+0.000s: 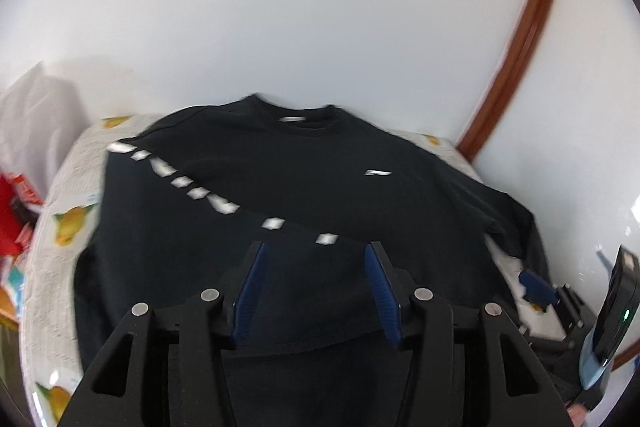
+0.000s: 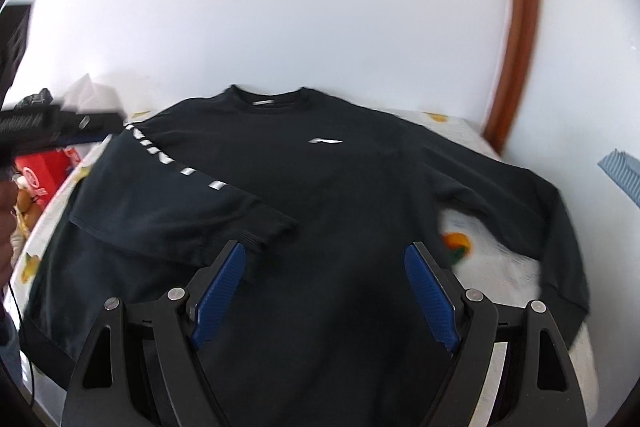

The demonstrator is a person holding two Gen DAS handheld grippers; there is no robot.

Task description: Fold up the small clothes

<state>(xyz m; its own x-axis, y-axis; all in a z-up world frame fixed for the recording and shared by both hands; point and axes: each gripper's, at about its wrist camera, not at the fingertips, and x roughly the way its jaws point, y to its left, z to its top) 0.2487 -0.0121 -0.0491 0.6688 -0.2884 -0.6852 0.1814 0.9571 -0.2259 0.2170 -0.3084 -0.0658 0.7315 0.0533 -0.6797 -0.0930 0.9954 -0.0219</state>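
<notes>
Flat: black sweatshirt point(image 2: 340, 187) face-up on bench point(image 2: 500, 259) | lettered sleeve point(image 2: 180, 195) folded across chest | left gripper point(image 1: 316, 251) part-open, empty | right gripper point(image 2: 324, 255) wide, empty.

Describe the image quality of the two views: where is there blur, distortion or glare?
Left wrist view: motion blur smears the white sleeve marks on the black sweatshirt; the fisheye bends the brown door frame into a curve; the white wall is bright and flat. Right wrist view: the sweatshirt's chest logo is slightly soft, the other claw at the left edge is blurred, dark corners.
</notes>
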